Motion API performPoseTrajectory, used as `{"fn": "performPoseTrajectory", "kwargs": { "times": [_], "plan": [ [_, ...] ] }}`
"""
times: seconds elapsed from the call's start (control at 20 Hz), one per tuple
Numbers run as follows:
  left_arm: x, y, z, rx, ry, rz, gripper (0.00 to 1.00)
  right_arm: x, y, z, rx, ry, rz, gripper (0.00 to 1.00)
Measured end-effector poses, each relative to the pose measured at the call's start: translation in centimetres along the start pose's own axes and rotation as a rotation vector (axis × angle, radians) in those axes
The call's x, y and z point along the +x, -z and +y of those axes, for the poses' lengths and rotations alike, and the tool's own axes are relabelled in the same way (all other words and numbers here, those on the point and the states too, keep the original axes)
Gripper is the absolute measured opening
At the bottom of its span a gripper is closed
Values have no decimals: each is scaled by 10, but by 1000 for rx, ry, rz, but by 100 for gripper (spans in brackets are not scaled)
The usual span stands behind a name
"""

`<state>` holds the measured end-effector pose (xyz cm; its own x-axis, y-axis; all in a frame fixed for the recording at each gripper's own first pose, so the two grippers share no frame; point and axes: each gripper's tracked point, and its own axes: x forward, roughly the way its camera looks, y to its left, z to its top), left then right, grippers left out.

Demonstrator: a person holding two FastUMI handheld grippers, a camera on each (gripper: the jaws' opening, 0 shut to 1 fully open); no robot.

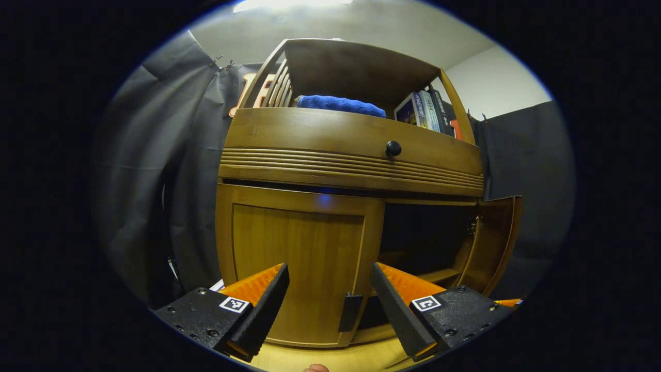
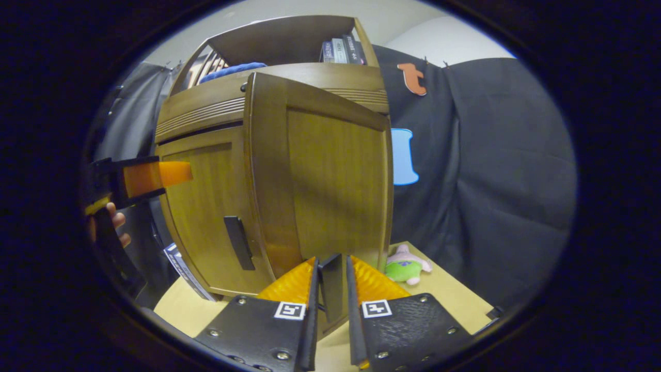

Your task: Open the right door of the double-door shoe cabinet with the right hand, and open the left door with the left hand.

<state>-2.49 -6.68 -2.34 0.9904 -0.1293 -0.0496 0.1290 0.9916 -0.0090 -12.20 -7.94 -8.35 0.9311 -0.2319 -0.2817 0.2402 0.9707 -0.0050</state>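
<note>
While the right gripper is clamped on the right door's handle, the left gripper, jaws apart short of the left door's handle, risks closing off-target and slipping.

**Room around the cabinet doors**

The left door is shut, and the left gripper has its fingers spread apart before it, open air between them and the handle at 6 o'clock. The right door stands swung out, blocking passage at 12 o'clock in the right gripper view. A plush toy sits on the bench at 4 o'clock, beside the open door.
</note>
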Motion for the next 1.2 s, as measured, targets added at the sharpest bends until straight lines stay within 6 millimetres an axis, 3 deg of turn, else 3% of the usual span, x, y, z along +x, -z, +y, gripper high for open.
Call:
{"fn": "performPoseTrajectory", "kwargs": {
  "times": [0.5, 0.55, 0.6, 0.8, 0.85, 0.9, 0.95, 1.0, 1.05, 1.2],
  "plan": [
    [1, 11, -22, 1, 36, 23, 98, -26, 3, -54, 28, 112, -4, 25],
    [1, 11, -24, 1, 39, 25, 98, -27, 3, -61, 26, 123, -3, 29],
    [1, 12, -25, 1, 40, 28, 98, -28, 2, -67, 28, 135, -3, 25],
    [4, 16, -32, -3, 49, 37, 99, -35, 4, -100, 42, 195, -9, 25],
    [4, 17, -33, -2, 50, 38, 99, -37, 3, -111, 36, 220, -13, 29],
    [5, 18, -33, 0, 50, 39, 98, -53, -2, -116, 42, 233, -11, 29],
    [6, 19, -33, 3, 50, 41, 98, -38, 3, -131, 37, 262, -17, 6],
    [6, 21, -33, 4, 48, 44, 98, -37, 2, -137, 43, 259, -20, 0],
    [7, 23, -33, 4, 46, 47, 99, -36, 3, -139, 60, 251, -19, 7],
    [10, 31, -32, -2, 48, 58, 99, -34, 2, -140, 39, 197, -27, 7]
  ]
}}
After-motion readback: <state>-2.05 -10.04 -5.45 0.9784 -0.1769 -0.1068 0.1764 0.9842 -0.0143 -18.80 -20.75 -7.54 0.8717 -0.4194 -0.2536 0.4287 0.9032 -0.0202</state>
